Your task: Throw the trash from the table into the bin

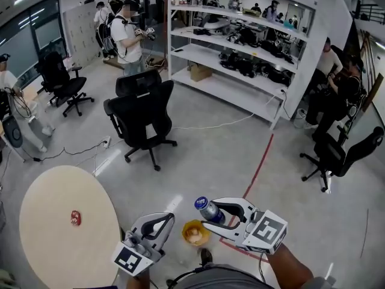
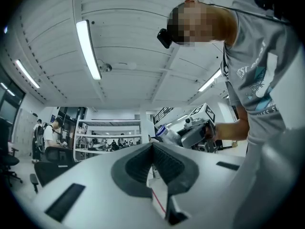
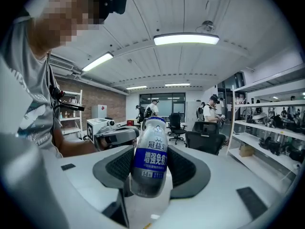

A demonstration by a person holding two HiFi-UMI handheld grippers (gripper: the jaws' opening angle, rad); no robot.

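A small plastic bottle (image 3: 149, 159) is grasped across its labelled middle by the right claw (image 1: 210, 215), in the air near the bin (image 1: 195, 233) on the floor, off the desk (image 1: 60, 251). It is judged light, smooth, slightly slippery; the middle suits. The left claw (image 2: 153, 149) is clenched, empty.

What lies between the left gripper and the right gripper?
The yellow bin, seen in the head view between the left gripper and the right gripper, which holds a bottle.
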